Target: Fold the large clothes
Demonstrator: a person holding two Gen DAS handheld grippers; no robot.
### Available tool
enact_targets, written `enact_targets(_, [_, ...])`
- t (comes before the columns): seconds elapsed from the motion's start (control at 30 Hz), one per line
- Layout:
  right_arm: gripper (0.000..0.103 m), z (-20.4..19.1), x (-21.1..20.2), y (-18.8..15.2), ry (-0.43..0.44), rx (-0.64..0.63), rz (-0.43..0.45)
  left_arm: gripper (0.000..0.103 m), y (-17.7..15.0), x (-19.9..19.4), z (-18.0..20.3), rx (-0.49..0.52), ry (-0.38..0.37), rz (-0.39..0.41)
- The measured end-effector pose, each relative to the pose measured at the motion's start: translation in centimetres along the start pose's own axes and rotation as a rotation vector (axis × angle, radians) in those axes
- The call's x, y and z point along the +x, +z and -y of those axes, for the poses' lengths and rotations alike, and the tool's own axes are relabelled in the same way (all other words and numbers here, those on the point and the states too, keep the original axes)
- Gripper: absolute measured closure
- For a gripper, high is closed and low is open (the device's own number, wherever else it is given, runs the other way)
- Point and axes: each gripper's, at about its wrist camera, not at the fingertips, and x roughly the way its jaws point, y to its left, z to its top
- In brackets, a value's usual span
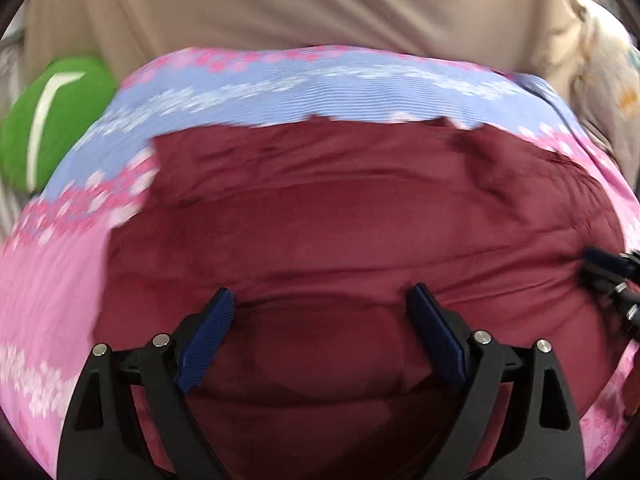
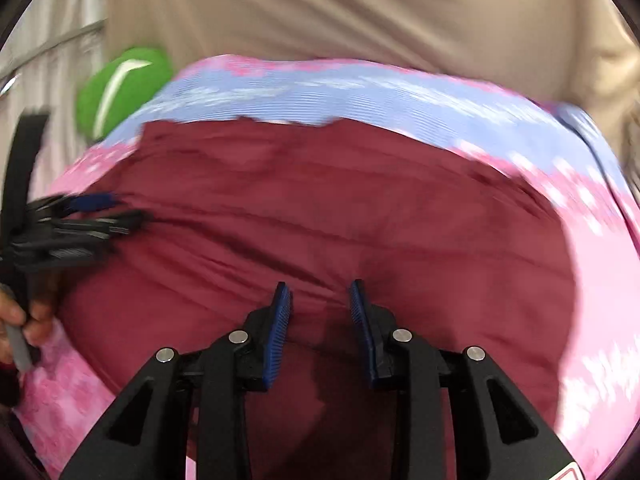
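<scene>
A dark red garment (image 1: pixel 320 208) lies spread, with soft creases, over a bed sheet in both wrist views. My left gripper (image 1: pixel 320 292) hovers over its near part, blue pads wide apart and nothing between them. It also shows at the left edge of the right wrist view, left gripper (image 2: pixel 128 208), over the garment's left side. My right gripper (image 2: pixel 319 285) stands partly open above the dark red garment (image 2: pixel 320 208), with a clear gap between its pads and no cloth pinched. The right gripper (image 1: pixel 588 268) reaches in at the right edge of the left wrist view.
The pink and blue flowered sheet (image 1: pixel 280 84) covers the bed around the garment. A green cushion (image 1: pixel 52 120) lies at the far left. Beige cloth (image 1: pixel 320 4) fills the background. A hand (image 2: pixel 24 320) holds the left gripper's handle.
</scene>
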Motion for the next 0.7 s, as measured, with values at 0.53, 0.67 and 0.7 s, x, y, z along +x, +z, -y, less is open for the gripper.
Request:
enact_targets(0.53, [0.036,14.0,-3.1,3.9,-0.108,0.375,0.061,0.005,6.1,-0.7,-11.5,-0.305,-0.050,0.015])
enact_targets(0.67, [0.030,15.0,2.1,6.7,-0.053,0.448,-0.012,0.007,8.1,6.2,-11.9,-0.349,-0.097,-0.131])
enact_targets(0.7, [0.032,15.4,3.4,6.8,-0.045,0.470,-0.044,0.026,8.0,7.0,-12.0,-0.354,-0.104,-0.145])
